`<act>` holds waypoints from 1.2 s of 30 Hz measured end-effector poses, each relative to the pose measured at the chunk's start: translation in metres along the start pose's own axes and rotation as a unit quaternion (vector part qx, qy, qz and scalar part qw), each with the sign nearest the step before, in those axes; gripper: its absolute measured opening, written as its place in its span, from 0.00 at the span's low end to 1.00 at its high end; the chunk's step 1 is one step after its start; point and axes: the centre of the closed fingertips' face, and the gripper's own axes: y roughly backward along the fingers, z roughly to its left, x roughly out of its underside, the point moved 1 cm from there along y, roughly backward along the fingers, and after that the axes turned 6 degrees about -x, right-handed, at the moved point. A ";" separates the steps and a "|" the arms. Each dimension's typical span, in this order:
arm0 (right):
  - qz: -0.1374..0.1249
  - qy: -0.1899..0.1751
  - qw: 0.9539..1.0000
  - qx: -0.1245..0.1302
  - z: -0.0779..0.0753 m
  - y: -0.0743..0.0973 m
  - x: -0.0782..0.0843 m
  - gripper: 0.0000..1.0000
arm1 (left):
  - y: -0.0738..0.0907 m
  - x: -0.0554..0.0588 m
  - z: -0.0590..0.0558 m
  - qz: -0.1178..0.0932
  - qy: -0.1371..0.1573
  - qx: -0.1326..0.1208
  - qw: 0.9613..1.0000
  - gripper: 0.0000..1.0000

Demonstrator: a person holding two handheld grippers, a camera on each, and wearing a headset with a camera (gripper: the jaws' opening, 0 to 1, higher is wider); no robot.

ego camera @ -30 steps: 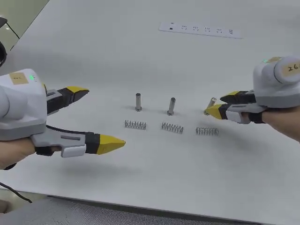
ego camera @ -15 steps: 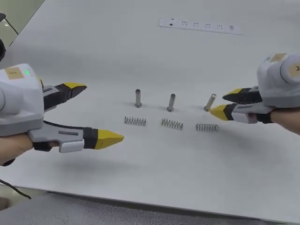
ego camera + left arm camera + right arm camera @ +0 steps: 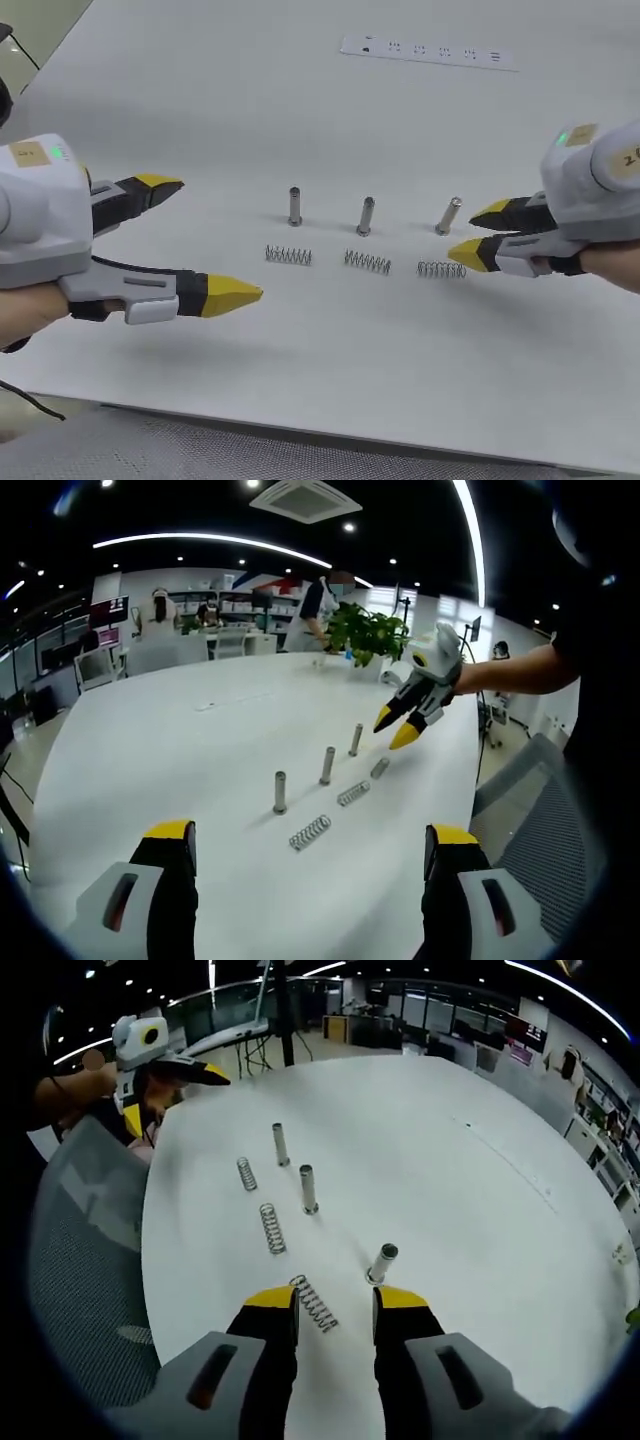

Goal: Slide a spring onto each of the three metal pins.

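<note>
Thin steel wire, these three springs [image 3: 367,263]. I'd guess they weigh next to nothing, squash easily and love to roll or ping away, so I'd pinch the right-hand spring [image 3: 441,269] gently across its middle coils. They lie in a row mid-frame in the head view, each just below one of the standing pins [image 3: 366,216], none threaded yet. My right gripper [image 3: 470,233] hovers just beside that spring, jaws apart and empty. My left gripper [image 3: 215,238] is spread wide at the left edge, holding nothing.
</note>
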 end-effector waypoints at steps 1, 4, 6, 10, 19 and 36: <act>0.002 0.001 1.000 -0.002 0.001 -0.001 0.001 0.28 | 0.000 0.000 0.000 0.000 0.000 0.000 1.000 0.92; 0.009 0.010 1.000 -0.013 0.007 -0.003 0.004 0.28 | 0.001 0.000 0.001 0.000 0.000 -0.001 1.000 0.92; 0.014 0.016 1.000 -0.017 0.010 -0.005 0.006 0.27 | 0.001 0.001 0.001 0.000 0.000 -0.002 1.000 0.92; 0.025 0.025 0.999 -0.024 0.012 -0.009 0.010 0.27 | 0.002 0.002 0.001 0.002 0.000 -0.002 1.000 0.91; 0.051 0.045 0.997 -0.045 0.015 -0.019 0.019 0.22 | 0.001 0.002 0.000 0.005 -0.003 0.000 1.000 0.91; 0.090 0.081 0.991 -0.058 0.012 -0.030 0.033 0.15 | 0.001 0.004 -0.003 0.009 -0.005 0.004 1.000 0.91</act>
